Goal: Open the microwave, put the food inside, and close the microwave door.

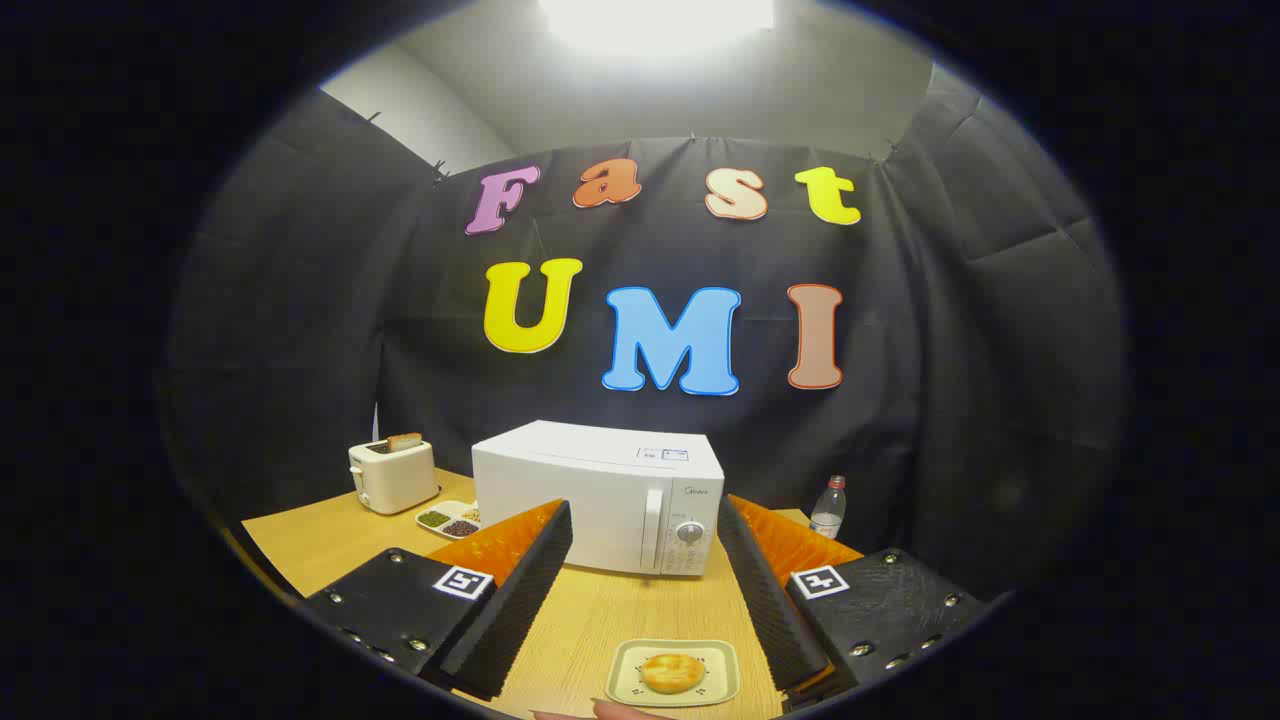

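Golden bun [672, 671] between parted tongs [640, 600]

My claw [645, 560] has ribbed, matt inner faces. The surface [600, 620] looks like pale wood-grain laminate. The microwave [600, 500] is smooth, glossy plastic; the booth wall is matt, creased cloth.
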Demonstrator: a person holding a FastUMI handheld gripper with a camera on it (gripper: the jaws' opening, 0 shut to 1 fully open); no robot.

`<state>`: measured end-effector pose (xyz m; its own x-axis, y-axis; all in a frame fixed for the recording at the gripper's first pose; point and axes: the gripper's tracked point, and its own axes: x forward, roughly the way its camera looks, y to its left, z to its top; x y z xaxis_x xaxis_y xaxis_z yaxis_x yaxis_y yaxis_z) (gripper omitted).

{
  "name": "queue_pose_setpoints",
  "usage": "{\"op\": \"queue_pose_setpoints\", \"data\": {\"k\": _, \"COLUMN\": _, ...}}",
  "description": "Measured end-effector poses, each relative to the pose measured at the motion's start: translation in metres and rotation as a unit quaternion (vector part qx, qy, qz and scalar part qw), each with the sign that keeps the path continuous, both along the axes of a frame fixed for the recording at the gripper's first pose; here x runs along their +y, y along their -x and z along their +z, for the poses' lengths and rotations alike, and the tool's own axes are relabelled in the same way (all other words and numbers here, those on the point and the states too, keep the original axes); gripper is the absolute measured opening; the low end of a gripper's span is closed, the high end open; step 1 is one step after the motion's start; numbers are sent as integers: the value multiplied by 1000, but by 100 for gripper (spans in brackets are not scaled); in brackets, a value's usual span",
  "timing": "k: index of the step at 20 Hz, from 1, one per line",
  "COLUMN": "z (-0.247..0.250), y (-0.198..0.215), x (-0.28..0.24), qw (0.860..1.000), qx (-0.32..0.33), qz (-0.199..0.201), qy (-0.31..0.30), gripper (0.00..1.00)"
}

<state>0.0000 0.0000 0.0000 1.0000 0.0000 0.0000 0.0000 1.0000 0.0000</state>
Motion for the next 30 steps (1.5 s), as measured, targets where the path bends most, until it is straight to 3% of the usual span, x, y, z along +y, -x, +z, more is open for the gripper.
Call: {"op": "queue_pose_setpoints", "data": {"k": 30, "z": -4, "y": 0, "x": 9, "qw": 1000, "qx": 2, "qz": 5, "qy": 4, "gripper": 93}}
